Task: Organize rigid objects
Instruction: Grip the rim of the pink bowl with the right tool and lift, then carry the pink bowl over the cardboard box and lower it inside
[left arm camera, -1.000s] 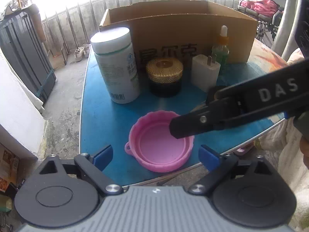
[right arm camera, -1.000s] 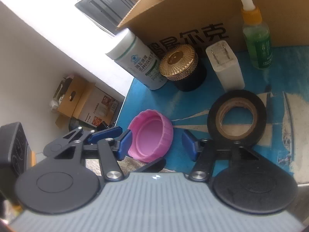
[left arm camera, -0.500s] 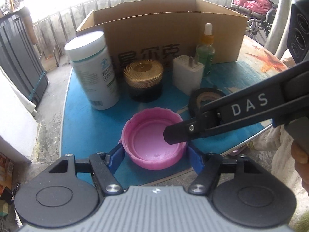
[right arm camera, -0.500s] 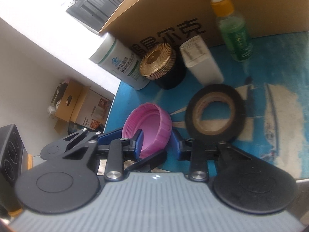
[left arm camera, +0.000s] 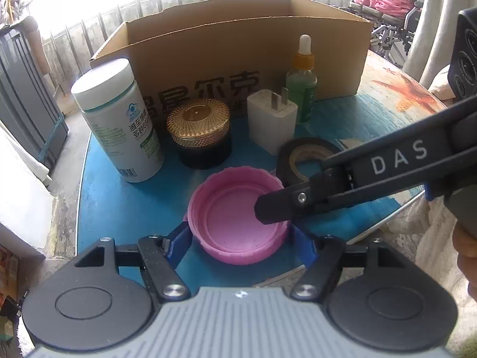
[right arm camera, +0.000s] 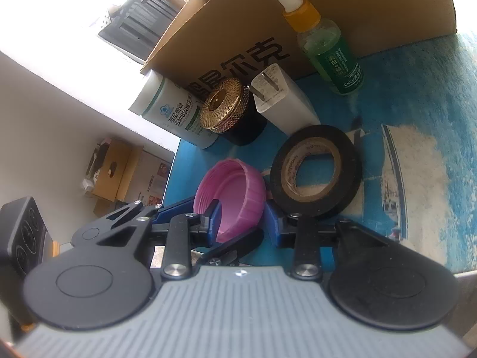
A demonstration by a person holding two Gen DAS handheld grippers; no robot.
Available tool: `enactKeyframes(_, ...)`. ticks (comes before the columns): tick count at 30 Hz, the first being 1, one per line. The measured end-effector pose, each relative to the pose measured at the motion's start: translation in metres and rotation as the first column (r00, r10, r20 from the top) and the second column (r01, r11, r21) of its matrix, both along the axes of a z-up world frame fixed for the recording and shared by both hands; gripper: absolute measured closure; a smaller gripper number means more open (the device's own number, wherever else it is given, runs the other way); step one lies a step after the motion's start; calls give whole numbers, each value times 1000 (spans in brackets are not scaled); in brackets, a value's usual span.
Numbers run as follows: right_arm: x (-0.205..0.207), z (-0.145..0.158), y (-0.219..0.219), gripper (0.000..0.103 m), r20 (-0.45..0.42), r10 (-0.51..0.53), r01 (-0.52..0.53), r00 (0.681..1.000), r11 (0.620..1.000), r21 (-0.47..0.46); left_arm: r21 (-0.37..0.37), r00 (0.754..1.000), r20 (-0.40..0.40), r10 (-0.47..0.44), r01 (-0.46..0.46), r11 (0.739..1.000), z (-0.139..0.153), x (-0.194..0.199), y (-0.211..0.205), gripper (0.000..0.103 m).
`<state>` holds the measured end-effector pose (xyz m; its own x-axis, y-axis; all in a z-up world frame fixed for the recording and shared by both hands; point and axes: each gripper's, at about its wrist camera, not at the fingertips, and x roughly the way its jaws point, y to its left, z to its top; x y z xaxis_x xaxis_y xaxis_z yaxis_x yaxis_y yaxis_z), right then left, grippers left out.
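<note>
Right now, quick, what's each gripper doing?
Left gripper: jaws opening, pads touching the pink lid between them.
Right gripper: shut on the pink lid's wall.

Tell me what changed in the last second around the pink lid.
Both grippers closed in on the pink lid: the left gripper now brackets its sides, jaws opening slightly; the right gripper pinches its rim. Tape roll, bottles, jar, charger and box stayed put.
</note>
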<state>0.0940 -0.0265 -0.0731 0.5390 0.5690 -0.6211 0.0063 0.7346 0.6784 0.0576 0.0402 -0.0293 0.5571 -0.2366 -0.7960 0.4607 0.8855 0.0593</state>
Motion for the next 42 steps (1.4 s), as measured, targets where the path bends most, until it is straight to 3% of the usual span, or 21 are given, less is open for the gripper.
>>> enactKeyframes(13,-4,9,4,75,46,15,-12,999,997,-70,11,999,39,8,-9,1000,3,4,-10,31)
enactKeyframes(35,-32,53,6,75,179,30,-13,983,995,-94,-48,987,150,47,-41,998,42,-22,-1,31)
enactKeyframes(42,-44,88,0,75,299,36,6,954,990,-139,-60,968,248,45,-31,998,71,-29,-8,31)
